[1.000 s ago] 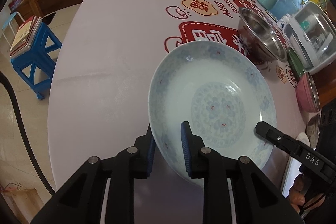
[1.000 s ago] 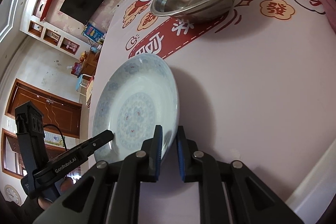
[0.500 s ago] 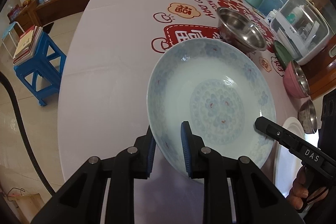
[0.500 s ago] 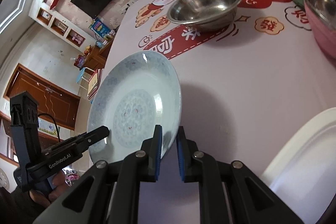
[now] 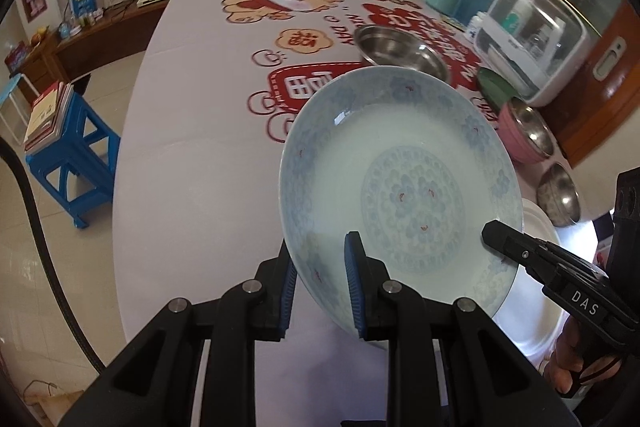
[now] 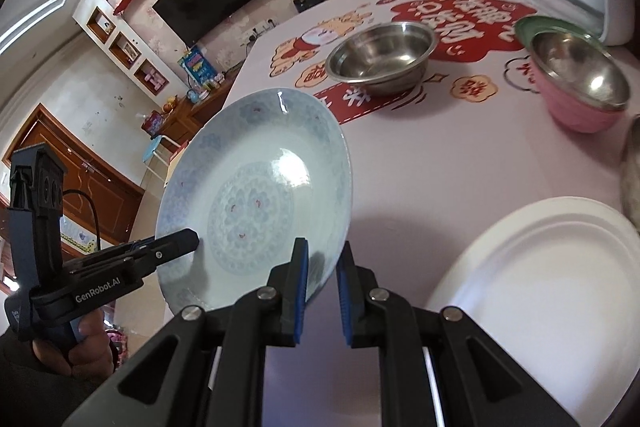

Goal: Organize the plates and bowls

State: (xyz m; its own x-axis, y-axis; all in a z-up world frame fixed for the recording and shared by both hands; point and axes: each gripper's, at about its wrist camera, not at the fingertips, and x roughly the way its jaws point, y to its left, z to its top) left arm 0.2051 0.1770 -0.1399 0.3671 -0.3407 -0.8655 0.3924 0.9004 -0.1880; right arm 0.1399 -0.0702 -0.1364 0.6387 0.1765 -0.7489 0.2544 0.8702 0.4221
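I have the blue-patterned porcelain plate (image 5: 400,187) clamped at opposite rim edges by my left gripper (image 5: 320,283) and right gripper (image 6: 322,291), held tilted in the air above the table (image 5: 192,131); next I'd carry it onto the white plate (image 6: 540,283), levelling it first

Right tongs (image 6: 322,291) and left tongs (image 6: 188,241) clamp the blue-patterned plate's (image 6: 256,187) rim above the tabletop (image 6: 440,163), beside a white plate (image 6: 540,287)

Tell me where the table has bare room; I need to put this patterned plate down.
Bare cloth lies left of the steel bowl toward the table's left edge. The right side is crowded: pink bowl, white plate, dish cabinet.
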